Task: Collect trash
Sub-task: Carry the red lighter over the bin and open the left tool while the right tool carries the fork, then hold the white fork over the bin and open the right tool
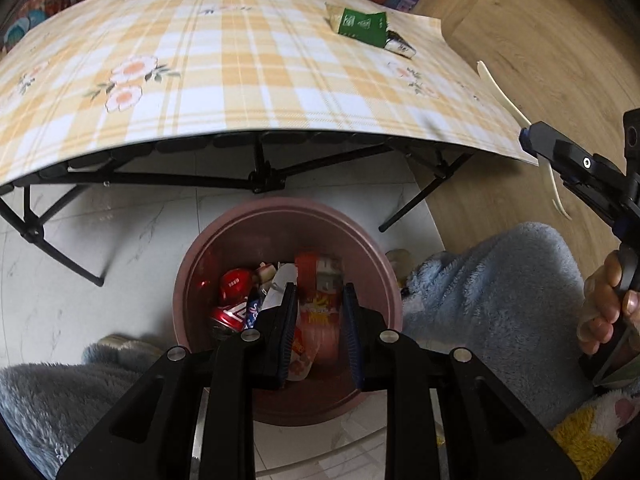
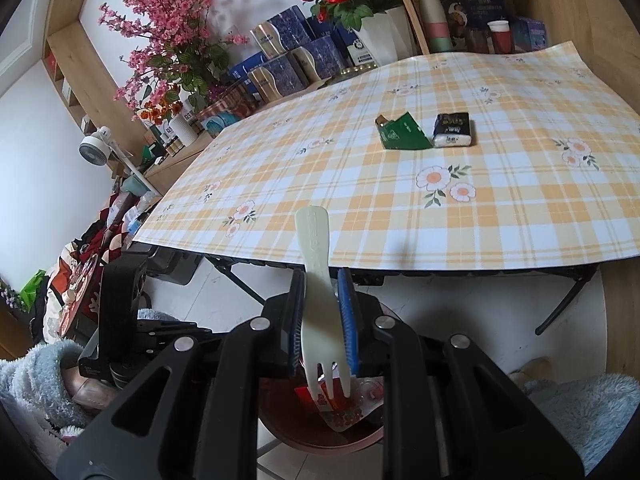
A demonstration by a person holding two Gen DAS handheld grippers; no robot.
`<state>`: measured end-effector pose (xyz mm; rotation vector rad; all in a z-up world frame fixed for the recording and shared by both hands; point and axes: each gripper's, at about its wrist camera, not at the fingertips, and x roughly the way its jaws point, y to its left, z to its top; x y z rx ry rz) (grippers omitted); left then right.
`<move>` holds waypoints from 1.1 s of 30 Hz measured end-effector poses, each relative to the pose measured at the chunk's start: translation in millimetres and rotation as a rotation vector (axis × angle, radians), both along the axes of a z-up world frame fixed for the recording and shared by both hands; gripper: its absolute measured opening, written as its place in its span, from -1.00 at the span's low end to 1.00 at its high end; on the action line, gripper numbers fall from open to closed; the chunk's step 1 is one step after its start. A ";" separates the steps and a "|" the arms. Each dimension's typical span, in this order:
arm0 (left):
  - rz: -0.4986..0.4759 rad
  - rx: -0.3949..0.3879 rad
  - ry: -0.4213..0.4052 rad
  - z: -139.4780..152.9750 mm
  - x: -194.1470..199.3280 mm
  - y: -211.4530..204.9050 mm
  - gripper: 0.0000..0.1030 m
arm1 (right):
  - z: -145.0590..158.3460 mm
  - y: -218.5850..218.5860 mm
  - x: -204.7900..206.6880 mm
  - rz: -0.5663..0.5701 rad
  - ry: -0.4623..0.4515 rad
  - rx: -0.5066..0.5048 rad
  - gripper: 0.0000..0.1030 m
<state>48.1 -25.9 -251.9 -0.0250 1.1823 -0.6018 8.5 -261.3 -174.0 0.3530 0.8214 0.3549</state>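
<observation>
My left gripper [image 1: 318,312] hangs over the pink bin [image 1: 224,232], shut on a crumpled red and orange snack wrapper [image 1: 316,320] that dangles into it. Red cans [image 1: 232,300] and other rubbish lie inside the bin. My right gripper [image 2: 322,300] is shut on a white plastic fork [image 2: 318,276], prongs toward the camera, above the bin's near side [image 2: 320,440]. In the left wrist view the right gripper [image 1: 534,142] shows at the right edge with the fork [image 1: 504,96]. A green packet [image 2: 402,132] and a black and white tissue pack [image 2: 454,130] lie on the table.
The folding table with its checked cloth [image 1: 240,60] stands just behind the bin, on black legs [image 1: 416,200]. A person's fluffy blue legs [image 1: 500,300] flank the bin, and a hand [image 1: 604,308] grips the right handle. Flowers [image 2: 172,40] and boxes [image 2: 288,64] line the far wall.
</observation>
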 end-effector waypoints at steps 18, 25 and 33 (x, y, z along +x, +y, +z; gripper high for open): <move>0.115 -0.049 -0.133 30.8 0.4 20.0 0.40 | -12.1 5.9 4.1 0.021 0.039 -0.001 -0.60; 0.226 -0.054 -0.291 63.6 0.4 44.2 0.77 | -17.1 13.1 4.9 0.042 0.055 -0.013 -0.60; 0.295 0.043 -0.500 96.0 -7.5 75.0 0.88 | -33.5 26.7 9.3 0.077 0.110 -0.014 -0.60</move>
